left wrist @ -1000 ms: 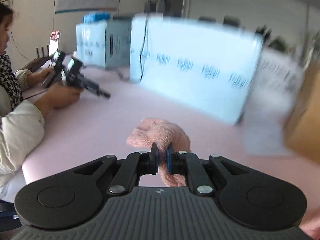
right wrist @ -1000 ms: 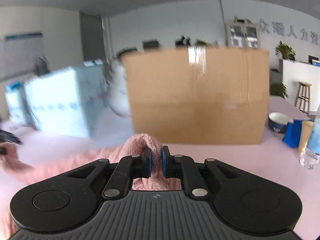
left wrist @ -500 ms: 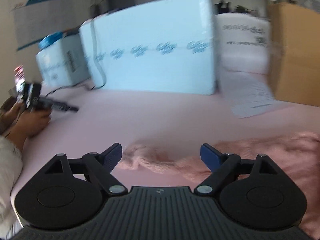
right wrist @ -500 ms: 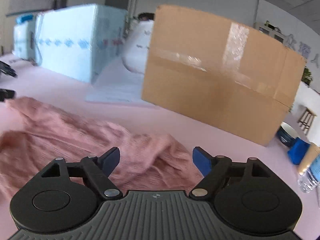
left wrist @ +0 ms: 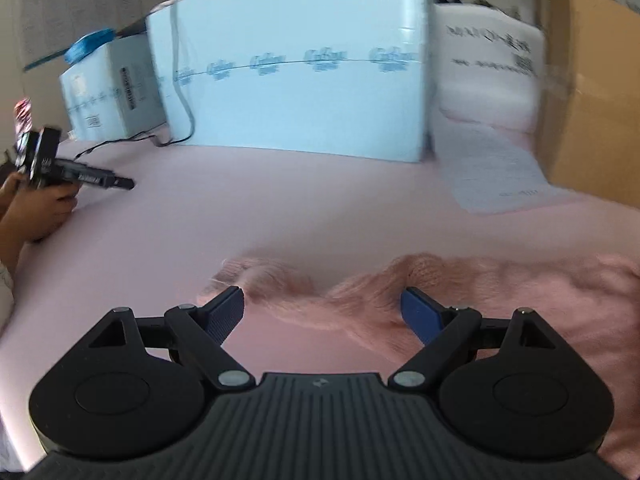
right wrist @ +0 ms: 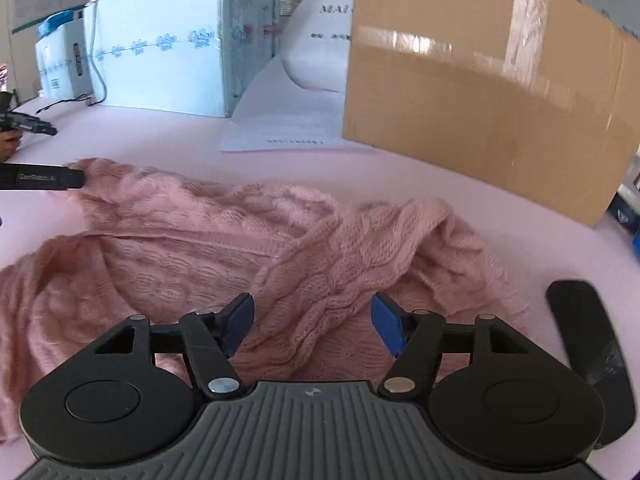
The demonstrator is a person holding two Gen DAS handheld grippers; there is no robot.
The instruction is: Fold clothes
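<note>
A pink cable-knit sweater lies crumpled on the pink table. My right gripper hovers low over its middle. The jaws are closing, a raised fold of knit runs between the blue pads, and they do not press on it. In the left wrist view a twisted sleeve of the sweater stretches across the table. My left gripper stands wide open over it, its pads on either side and not gripping. One black finger of the left gripper shows at the sleeve's end.
A large brown cardboard box stands behind the sweater at right. Light blue cartons, a white bag and a printed sheet line the back. Another person's hand holds a second gripper device at far left.
Both grippers were shut on the sweater held up in the air; they opened, the sweater dropped flat onto the table, both hands sank toward it, and the right jaws have narrowed again.
</note>
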